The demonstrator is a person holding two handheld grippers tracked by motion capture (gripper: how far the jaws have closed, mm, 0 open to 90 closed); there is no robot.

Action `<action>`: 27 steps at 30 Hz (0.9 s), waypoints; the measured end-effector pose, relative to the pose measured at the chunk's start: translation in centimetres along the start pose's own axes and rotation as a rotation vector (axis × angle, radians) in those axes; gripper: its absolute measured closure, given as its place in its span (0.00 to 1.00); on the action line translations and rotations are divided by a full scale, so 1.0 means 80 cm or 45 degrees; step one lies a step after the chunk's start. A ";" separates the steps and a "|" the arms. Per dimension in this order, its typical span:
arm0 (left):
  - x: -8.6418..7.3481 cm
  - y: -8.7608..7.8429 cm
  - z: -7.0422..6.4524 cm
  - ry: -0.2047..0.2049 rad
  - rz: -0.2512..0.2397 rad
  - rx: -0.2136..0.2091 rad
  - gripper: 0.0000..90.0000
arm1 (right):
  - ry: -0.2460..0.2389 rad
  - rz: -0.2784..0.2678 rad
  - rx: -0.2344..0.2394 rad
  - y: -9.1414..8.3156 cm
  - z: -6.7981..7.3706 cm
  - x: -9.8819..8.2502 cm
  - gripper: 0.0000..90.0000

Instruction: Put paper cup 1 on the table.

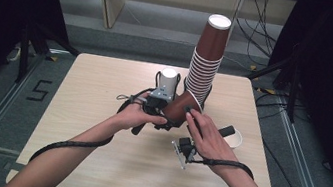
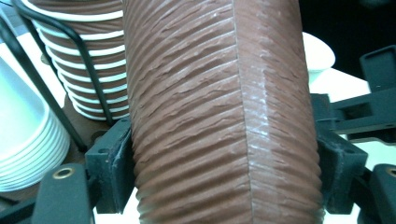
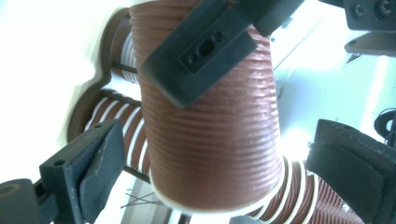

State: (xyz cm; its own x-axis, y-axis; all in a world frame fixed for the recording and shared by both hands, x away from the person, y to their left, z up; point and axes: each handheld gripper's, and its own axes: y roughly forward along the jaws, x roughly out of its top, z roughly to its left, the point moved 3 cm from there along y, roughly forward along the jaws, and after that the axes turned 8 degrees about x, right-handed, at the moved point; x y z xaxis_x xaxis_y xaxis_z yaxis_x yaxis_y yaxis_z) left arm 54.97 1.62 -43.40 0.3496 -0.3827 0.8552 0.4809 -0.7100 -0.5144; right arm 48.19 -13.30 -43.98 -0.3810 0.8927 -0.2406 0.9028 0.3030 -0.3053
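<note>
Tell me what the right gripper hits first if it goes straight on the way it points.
Likely the brown ribbed cup, lying between the open jaws of the right gripper and clamped by the left gripper; depth is uncertain.

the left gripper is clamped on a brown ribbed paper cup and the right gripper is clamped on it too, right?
Not quite. The left gripper is clamped on the brown ribbed paper cup, but the right gripper is open: the right gripper view shows gaps between its pads and the cup.
</note>
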 end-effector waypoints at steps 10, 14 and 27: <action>-0.006 -0.004 0.007 -0.018 -0.025 0.024 0.25 | 0.216 -0.026 0.019 -0.011 -0.006 -0.013 0.09; -0.008 -0.004 0.007 0.003 -0.037 0.017 0.24 | 0.399 -0.058 0.058 -0.016 -0.017 -0.023 0.11; -0.011 -0.003 0.012 -0.010 -0.081 0.048 0.24 | 0.964 -0.103 0.100 -0.018 -0.027 -0.042 0.14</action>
State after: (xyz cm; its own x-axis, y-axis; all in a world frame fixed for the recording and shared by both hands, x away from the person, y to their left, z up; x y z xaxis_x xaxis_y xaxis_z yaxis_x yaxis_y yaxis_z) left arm 55.29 2.66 -44.06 0.3240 -0.3328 0.8856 0.5320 -0.7100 -0.4614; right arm 48.58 -16.06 -40.75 -0.1790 0.8624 0.4736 0.8505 0.3776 -0.3663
